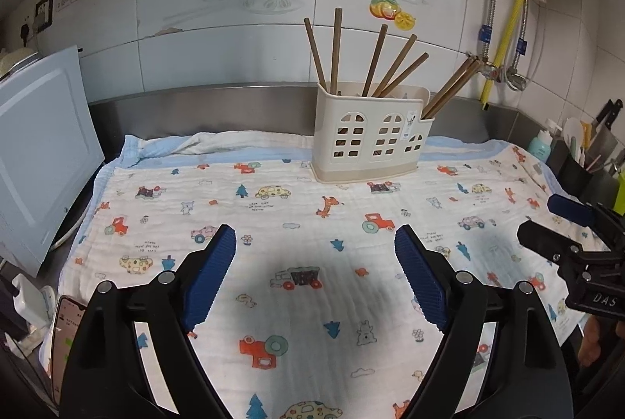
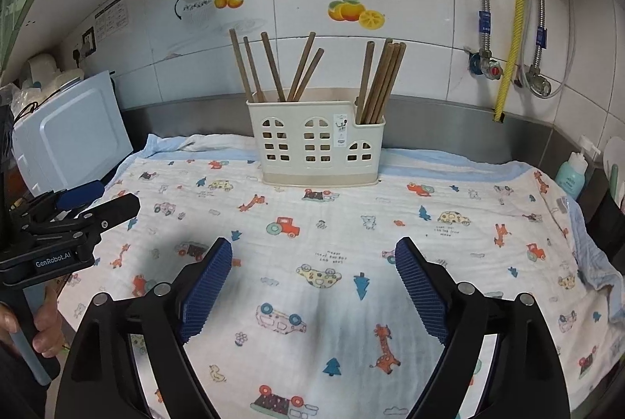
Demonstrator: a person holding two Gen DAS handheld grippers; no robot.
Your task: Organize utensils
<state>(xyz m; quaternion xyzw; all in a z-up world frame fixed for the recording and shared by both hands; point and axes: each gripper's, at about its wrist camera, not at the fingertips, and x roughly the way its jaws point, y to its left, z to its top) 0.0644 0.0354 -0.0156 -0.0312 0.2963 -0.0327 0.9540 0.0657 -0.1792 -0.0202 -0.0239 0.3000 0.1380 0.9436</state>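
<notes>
A cream utensil holder (image 1: pixel 371 141) (image 2: pixel 316 145) with window-shaped cutouts stands upright at the back of a cartoon-print cloth (image 1: pixel 297 208) (image 2: pixel 390 219). Several brown chopsticks (image 1: pixel 375 63) (image 2: pixel 273 67) lean apart in its large compartment. A tighter bunch (image 1: pixel 449 90) (image 2: pixel 383 79) sits in the small right compartment. My left gripper (image 1: pixel 314 278) hovers over the cloth in front of the holder, open, nothing between its blue pads. My right gripper (image 2: pixel 312 282) is likewise open and empty, to the right of the left one. Each gripper shows in the other's view: right (image 1: pixel 543 221), left (image 2: pixel 115 198).
A white appliance (image 1: pixel 39 153) (image 2: pixel 74 133) stands at the left edge. A phone (image 1: pixel 64 333) lies at the near left. A teal bottle (image 1: pixel 541 145) (image 2: pixel 572 172) and a dark knife rack (image 1: pixel 586 161) stand at the right. A hand (image 2: pixel 43 325) grips the left gripper's handle.
</notes>
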